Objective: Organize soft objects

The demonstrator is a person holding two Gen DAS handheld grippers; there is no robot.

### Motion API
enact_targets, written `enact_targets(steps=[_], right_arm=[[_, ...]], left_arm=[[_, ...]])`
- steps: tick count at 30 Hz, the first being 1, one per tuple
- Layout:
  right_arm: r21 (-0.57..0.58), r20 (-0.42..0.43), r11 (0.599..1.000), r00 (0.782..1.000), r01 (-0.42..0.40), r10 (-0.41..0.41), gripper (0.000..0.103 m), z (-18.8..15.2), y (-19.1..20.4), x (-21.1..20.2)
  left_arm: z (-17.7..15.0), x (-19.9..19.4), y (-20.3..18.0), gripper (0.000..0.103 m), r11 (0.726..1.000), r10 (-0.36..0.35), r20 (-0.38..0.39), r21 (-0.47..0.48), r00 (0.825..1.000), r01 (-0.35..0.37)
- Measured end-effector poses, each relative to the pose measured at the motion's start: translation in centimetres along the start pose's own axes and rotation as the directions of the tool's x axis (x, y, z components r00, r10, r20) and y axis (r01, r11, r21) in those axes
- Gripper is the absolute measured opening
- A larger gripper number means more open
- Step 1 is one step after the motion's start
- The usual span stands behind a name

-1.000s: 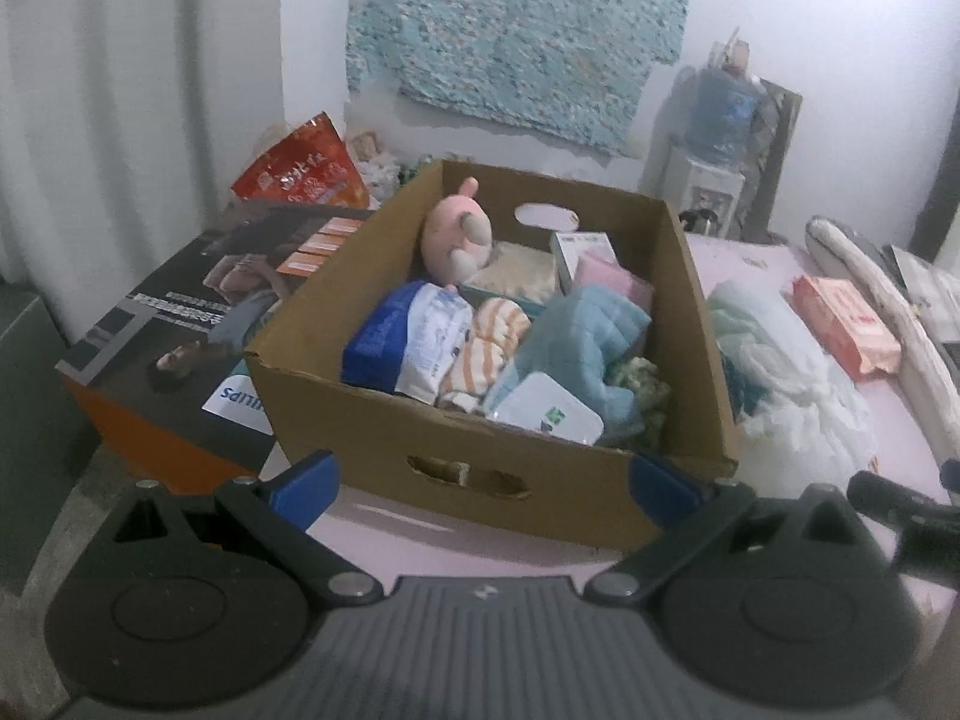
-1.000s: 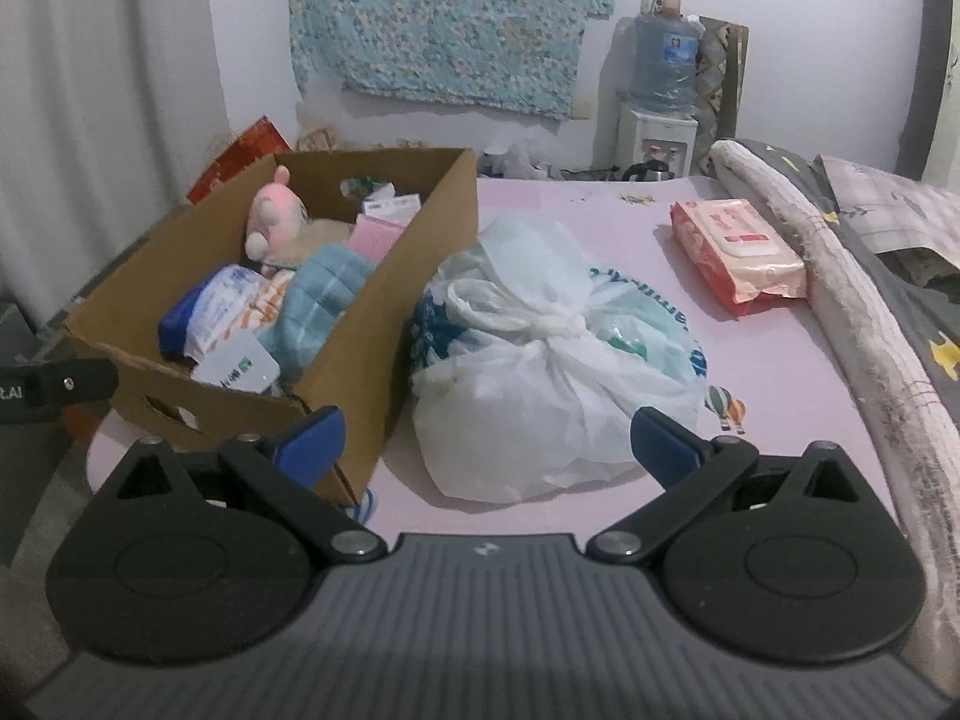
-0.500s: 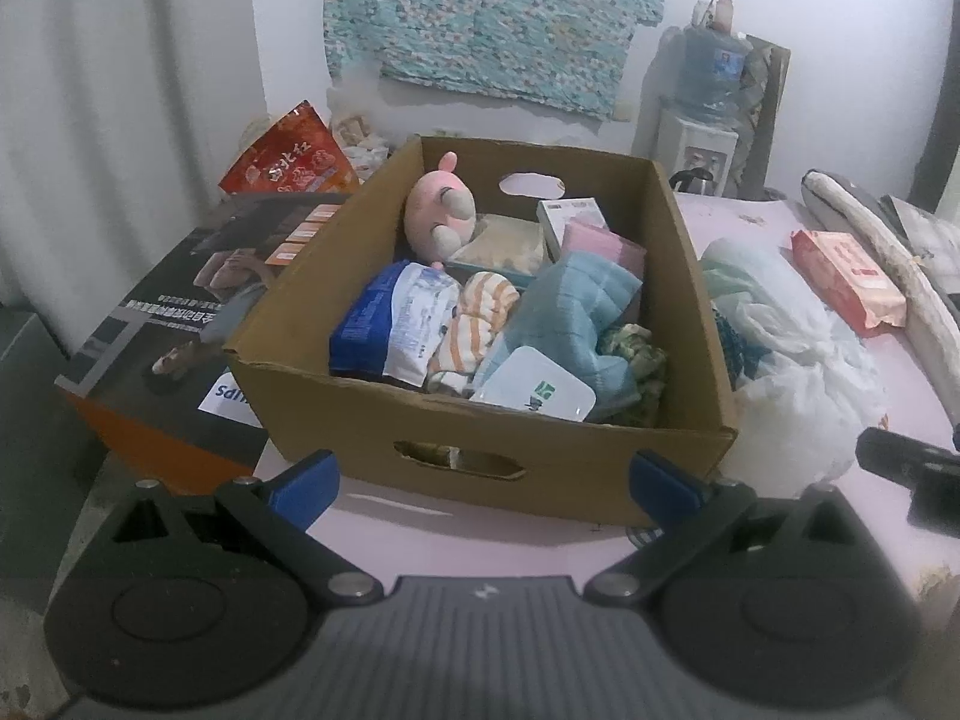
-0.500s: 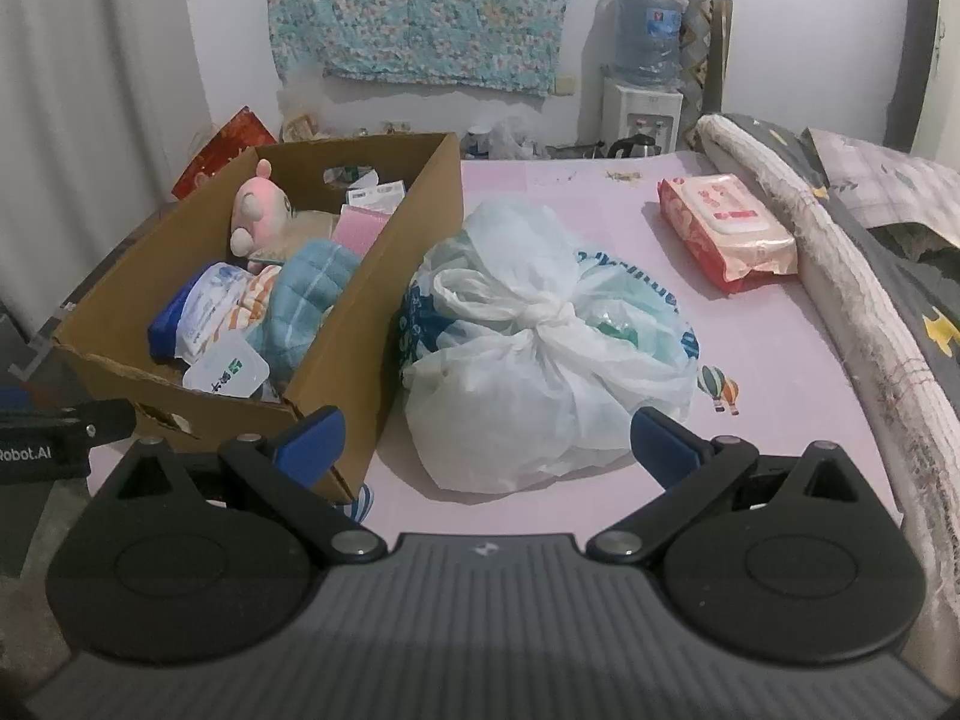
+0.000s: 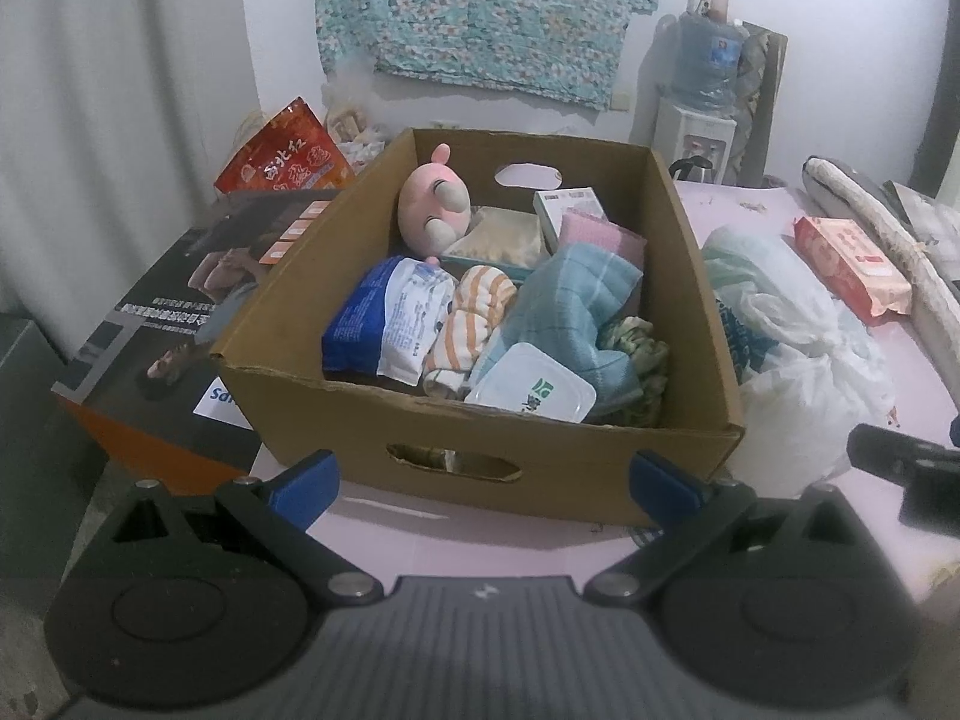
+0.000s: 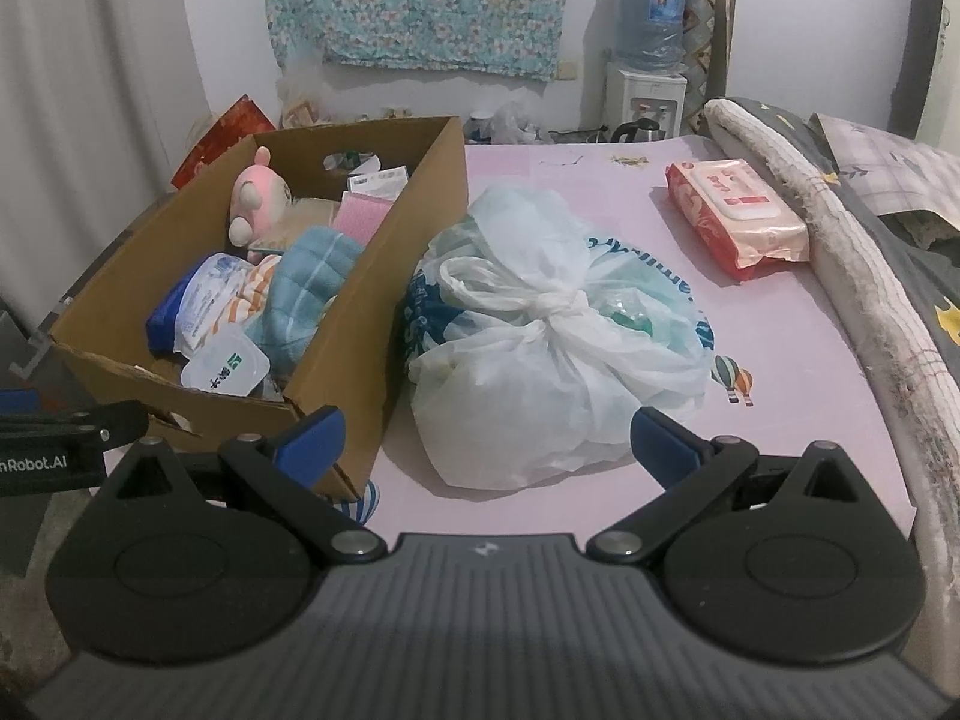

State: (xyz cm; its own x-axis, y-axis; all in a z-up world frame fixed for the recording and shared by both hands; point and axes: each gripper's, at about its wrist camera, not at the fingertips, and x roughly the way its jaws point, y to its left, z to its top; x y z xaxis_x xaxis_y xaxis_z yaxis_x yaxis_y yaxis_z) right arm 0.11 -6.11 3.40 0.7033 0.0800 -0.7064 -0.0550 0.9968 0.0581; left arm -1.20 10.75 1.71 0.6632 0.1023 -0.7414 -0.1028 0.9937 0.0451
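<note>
one plush toy (image 5: 433, 209), one towel (image 5: 564, 312), one box (image 5: 492, 450)

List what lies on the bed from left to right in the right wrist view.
Cardboard box → tied white plastic bag → pink pack of wipes → rolled cream blanket.
</note>
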Motion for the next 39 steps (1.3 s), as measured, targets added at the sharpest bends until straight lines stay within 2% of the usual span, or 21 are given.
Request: enact_targets(steps=[39], right_arm=[[-0.022, -0.011, 1.000, 1.000, -0.009, 0.009, 0.102, 0.39, 0.15, 0.26]], left_arm=[[0.10, -0.14, -0.29, 0.103, 1.000, -0.025, 0.010, 0.019, 1.000, 0.025]])
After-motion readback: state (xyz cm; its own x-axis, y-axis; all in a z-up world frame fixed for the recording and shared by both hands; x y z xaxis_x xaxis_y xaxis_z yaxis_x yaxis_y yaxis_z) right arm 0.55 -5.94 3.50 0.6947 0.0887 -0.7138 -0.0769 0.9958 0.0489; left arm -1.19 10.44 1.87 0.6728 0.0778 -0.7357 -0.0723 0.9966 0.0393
